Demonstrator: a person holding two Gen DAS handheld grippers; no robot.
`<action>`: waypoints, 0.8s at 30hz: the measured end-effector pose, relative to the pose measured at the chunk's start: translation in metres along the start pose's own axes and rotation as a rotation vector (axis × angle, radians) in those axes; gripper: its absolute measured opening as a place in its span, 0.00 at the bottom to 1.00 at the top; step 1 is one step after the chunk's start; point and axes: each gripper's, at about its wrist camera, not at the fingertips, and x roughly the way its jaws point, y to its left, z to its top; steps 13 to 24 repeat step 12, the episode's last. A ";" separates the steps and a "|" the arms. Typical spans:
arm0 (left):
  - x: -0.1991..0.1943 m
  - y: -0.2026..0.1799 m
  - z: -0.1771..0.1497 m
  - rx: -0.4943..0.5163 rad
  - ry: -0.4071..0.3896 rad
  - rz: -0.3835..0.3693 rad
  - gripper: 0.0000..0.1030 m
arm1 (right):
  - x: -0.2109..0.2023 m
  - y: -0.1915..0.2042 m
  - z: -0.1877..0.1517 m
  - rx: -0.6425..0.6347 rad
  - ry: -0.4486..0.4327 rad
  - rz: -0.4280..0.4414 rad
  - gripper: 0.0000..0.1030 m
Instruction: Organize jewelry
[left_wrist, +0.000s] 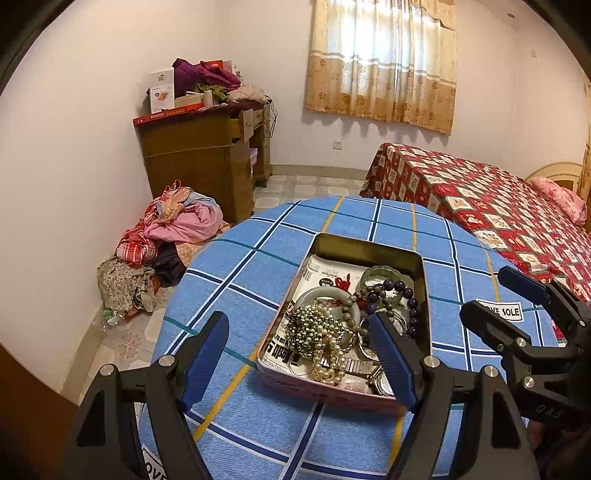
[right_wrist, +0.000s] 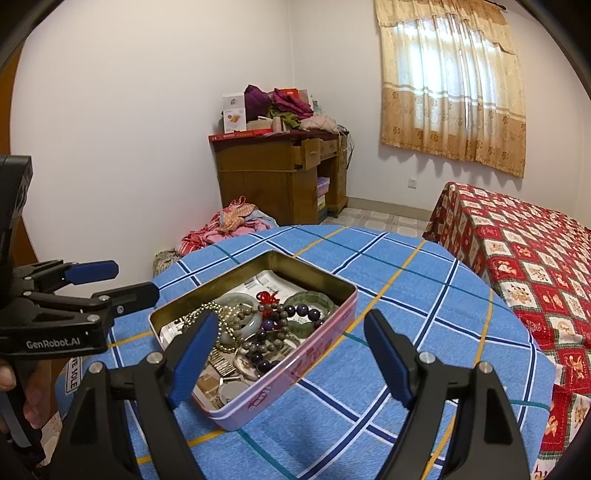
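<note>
A pink tin is seen on the blue checked worktop, directly ahead of both tools. The left tool is held with its fingers spread wide and nothing between them; its right finger overlaps the tin's near right corner in the left wrist view, though contact cannot be judged. The right tool is likewise held wide and empty, and the tin is framed between its fingers, nearer the left one.

Inside the tin, mixed jewelry is heaped on printed paper: a cluster of metallic green beads, a pearl strand, a dark purple bead bracelet, a pale green bangle, a whitish bangle and a red knot ornament (a metal watch band lies at the near end). In the right wrist view the purple beads and green bangle are found at the tin's far right.

Each tool is seen at the edge of the other's view: the right tool beside the left one, to its right, and the left tool at the tin's left end.
</note>
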 end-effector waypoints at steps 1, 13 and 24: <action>0.000 0.000 0.000 -0.003 0.002 -0.003 0.76 | 0.000 0.000 0.000 0.001 0.000 0.000 0.81; -0.005 -0.002 -0.001 0.017 -0.020 0.013 0.76 | 0.001 0.000 -0.002 -0.003 0.009 0.014 0.82; -0.005 -0.002 -0.001 0.017 -0.020 0.013 0.76 | 0.001 0.000 -0.002 -0.003 0.009 0.014 0.82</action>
